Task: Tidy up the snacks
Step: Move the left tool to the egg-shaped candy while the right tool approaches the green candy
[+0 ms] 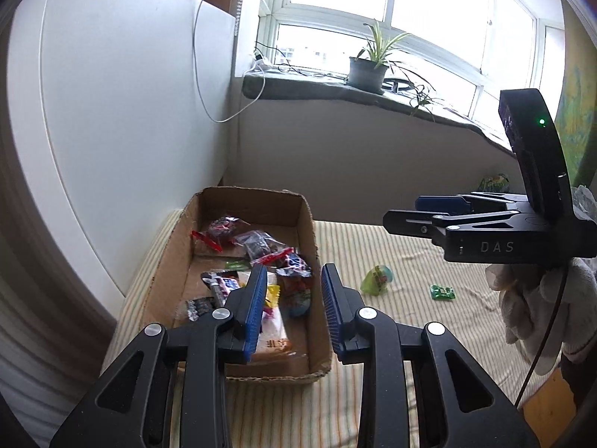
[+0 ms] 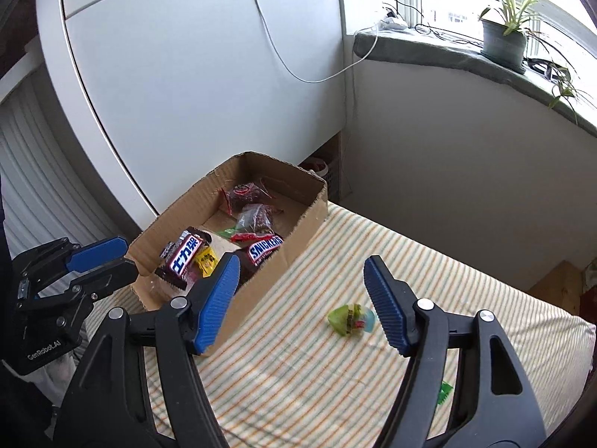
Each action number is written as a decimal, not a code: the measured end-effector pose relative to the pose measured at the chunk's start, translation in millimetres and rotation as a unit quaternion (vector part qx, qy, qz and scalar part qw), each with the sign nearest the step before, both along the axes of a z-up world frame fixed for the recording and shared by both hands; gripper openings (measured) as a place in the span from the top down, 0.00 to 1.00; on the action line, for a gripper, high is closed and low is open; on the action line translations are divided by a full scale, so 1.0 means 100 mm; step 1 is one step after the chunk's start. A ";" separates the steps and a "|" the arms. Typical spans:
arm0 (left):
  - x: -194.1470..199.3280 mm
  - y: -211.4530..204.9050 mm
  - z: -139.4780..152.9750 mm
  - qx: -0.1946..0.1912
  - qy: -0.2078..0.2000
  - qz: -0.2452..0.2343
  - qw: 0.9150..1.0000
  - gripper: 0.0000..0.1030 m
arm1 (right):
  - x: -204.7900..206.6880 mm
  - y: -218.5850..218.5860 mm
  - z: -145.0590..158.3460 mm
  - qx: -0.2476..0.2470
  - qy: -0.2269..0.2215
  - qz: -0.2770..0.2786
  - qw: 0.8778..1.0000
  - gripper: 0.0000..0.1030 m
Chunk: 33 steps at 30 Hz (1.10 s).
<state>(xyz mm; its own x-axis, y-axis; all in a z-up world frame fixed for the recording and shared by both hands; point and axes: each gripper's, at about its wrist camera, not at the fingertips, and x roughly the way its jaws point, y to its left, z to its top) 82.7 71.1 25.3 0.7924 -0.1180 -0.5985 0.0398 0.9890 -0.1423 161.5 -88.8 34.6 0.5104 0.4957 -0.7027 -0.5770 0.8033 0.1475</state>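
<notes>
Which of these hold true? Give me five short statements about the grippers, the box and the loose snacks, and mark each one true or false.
1. The right gripper holds the green cone-shaped snack. False: its jaws are open and empty, and the snack lies on the striped cloth.
2. The cardboard box already has several snacks in it. True.
3. The left gripper is open. True.
4. The Snickers bar lies on the cloth outside the box. False: it is inside the box.
5. A small green packet lies loose on the cloth. True.
</notes>
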 end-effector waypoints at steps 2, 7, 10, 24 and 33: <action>-0.02 -0.08 -0.04 -0.006 0.001 -0.007 1.000 0.72 | -0.07 -0.20 -0.02 -0.002 -0.001 -0.012 1.000 0.30; -0.05 -0.33 -0.13 -0.013 0.008 -0.029 0.999 0.72 | -0.20 -0.70 -0.07 -0.006 0.000 -0.043 0.999 0.30; -0.07 -0.47 -0.21 -0.018 0.014 -0.042 0.999 0.52 | -0.26 -1.00 -0.19 -0.012 0.008 -0.058 0.998 0.29; 0.21 -1.15 -0.52 0.015 0.052 -0.085 0.995 0.51 | -0.22 -1.53 -0.88 -0.021 0.050 -0.049 0.997 0.29; 0.64 -1.41 -0.79 0.015 0.082 -0.074 0.994 0.51 | -0.10 -1.35 -1.07 -0.064 0.041 0.010 0.997 0.29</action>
